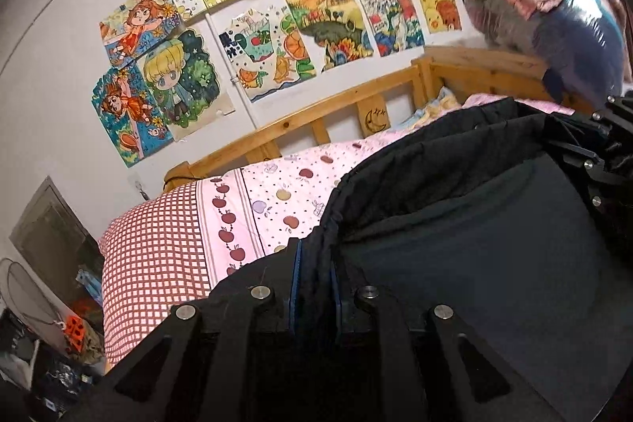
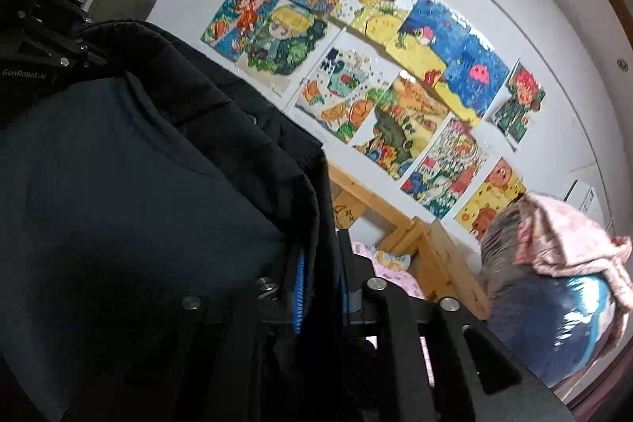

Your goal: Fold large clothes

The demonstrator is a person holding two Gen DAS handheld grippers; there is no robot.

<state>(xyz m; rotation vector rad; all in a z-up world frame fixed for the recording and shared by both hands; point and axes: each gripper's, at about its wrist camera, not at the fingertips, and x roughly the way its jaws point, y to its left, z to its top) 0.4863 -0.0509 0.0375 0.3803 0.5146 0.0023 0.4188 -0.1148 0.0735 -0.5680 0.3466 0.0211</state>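
step: carrying the held edge of the black jacket (image 1: pixel 455 224) across over the bed (image 1: pixel 277 184), judged mid-fold.
left gripper (image 1: pixel 314 279): clamped on jacket hem, fabric pinched between blue pads, lower centre of left wrist view.
right gripper (image 2: pixel 320 287): clamped on jacket edge too, lower centre of right wrist view; it also shows at right edge of the left wrist view.
jacket place: right half of left wrist view, draped on the pink apple-print bed; fills left half of right wrist view.
axis: held edge spans between both grippers, left-right; the body's long axis can't be read, mostly hidden.
do well: keep both hands level, edge taut, lay it square before letting go.
risk: thick padded fabric may slip or bunch.
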